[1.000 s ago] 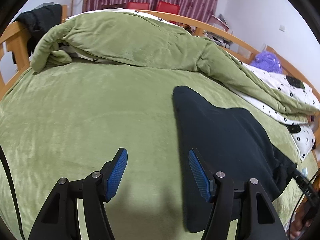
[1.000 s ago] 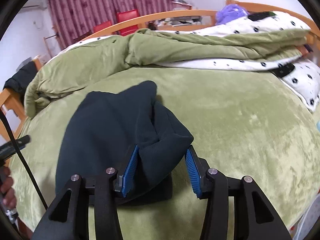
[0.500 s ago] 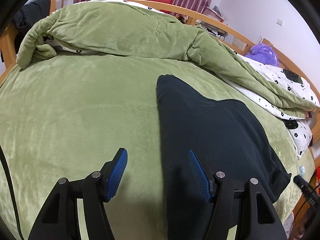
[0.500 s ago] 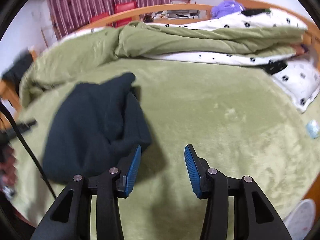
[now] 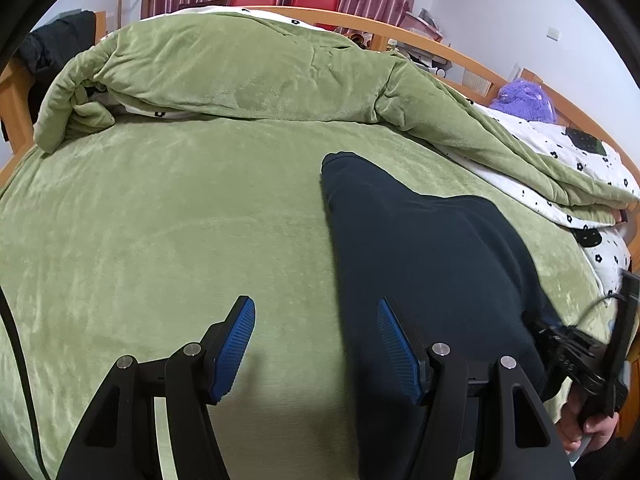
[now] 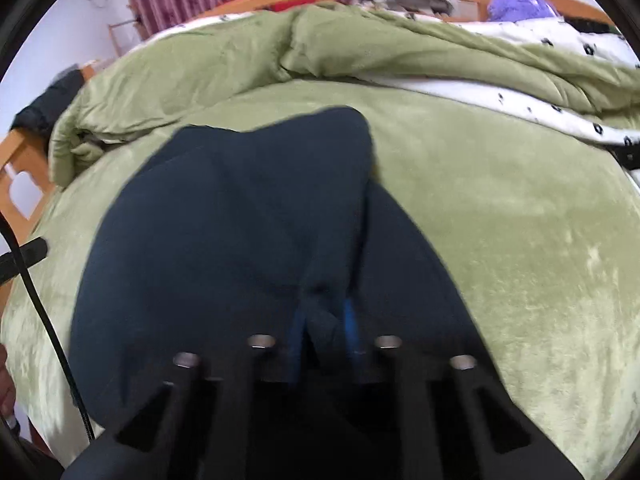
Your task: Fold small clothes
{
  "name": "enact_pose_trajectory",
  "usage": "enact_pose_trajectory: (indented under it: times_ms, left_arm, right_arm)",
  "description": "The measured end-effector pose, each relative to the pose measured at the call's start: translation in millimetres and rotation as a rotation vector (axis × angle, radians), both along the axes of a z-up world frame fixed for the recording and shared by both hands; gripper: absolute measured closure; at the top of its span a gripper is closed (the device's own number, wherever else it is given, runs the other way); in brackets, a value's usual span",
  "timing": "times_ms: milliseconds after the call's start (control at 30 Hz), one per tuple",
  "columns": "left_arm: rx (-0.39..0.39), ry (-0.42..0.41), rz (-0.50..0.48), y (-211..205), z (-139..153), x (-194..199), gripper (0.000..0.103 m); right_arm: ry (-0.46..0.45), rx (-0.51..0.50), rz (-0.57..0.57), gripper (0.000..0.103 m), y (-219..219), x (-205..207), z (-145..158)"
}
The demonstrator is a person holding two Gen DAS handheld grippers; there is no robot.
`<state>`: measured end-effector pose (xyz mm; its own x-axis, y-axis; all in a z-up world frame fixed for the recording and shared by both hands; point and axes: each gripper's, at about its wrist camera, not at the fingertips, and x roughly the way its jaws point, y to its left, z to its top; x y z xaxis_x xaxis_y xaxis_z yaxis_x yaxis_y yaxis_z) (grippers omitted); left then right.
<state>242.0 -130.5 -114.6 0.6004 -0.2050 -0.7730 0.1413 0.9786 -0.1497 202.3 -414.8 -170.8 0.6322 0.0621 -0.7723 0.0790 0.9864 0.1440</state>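
A dark navy garment (image 5: 420,248) lies spread on the green bed cover (image 5: 160,220), narrowing to a point at its far end. My left gripper (image 5: 316,340) hovers open over the garment's left edge, with nothing pinched; its right finger is above the cloth and its left finger above the bare cover. In the right wrist view, my right gripper (image 6: 322,328) is shut, and its blue pads pinch a bunched fold of the dark garment (image 6: 240,220) at the near edge. The picture there is blurred. The right gripper's body (image 5: 576,352) and the hand holding it show at the left wrist view's lower right.
A rolled green duvet (image 5: 240,72) with a white dotted lining runs across the far side of the bed. A purple plush toy (image 5: 520,96) sits at the far right by the wooden bed rail (image 5: 460,56). A dark jacket (image 5: 52,48) hangs at the far left.
My right gripper let go of the fold, drew off to the right with open jaws, then came back down and shut on the garment's near edge. The left gripper stayed open.
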Motion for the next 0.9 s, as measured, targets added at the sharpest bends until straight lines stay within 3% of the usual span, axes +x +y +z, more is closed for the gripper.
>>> enact_pose_trajectory:
  times_ms: [100, 133, 200, 300, 400, 467, 633, 800, 833, 867, 900]
  left_arm:
    - [-0.005, 0.004, -0.001, 3, 1, 1, 0.041]
    - [-0.008, 0.004, -0.002, 3, 1, 1, 0.041]
    - [-0.012, 0.008, -0.006, 2, 1, 0, 0.041]
    - [-0.007, 0.002, -0.018, 0, 2, -4, 0.041]
    - [0.003, -0.006, -0.026, -3, 4, -9, 0.041]
    - [0.000, -0.012, -0.033, -3, 7, -12, 0.041]
    - [0.017, -0.024, -0.042, -5, 8, -17, 0.041]
    - [0.018, -0.022, -0.045, -9, 5, -18, 0.041]
    - [0.020, -0.023, -0.047, -10, 5, -18, 0.041]
    - [0.021, -0.025, -0.048, -12, 4, -18, 0.041]
    - [0.021, -0.026, -0.049, -12, 3, -18, 0.041]
  right_arm:
    - [-0.193, -0.054, 0.060, 0.094, 10, -28, 35]
    - [-0.267, -0.005, 0.044, 0.094, 1, -42, 51]
    - [-0.309, 0.093, 0.001, 0.094, -22, -55, 63]
    - [-0.128, 0.049, -0.084, 0.093, -35, -44, 29]
    - [0.046, 0.032, -0.124, 0.086, -39, -33, -12]
    - [0.034, 0.019, -0.163, 0.071, -43, -39, -10]
    - [-0.062, 0.019, -0.202, 0.070, -52, -55, 13]
    - [-0.021, 0.008, -0.164, 0.070, -46, -47, -3]
    - [0.003, -0.019, -0.149, 0.078, -42, -44, -8]
    - [0.029, -0.051, -0.137, 0.099, -38, -38, -13]
    - [0.064, -0.098, -0.151, 0.099, -35, -33, -17]
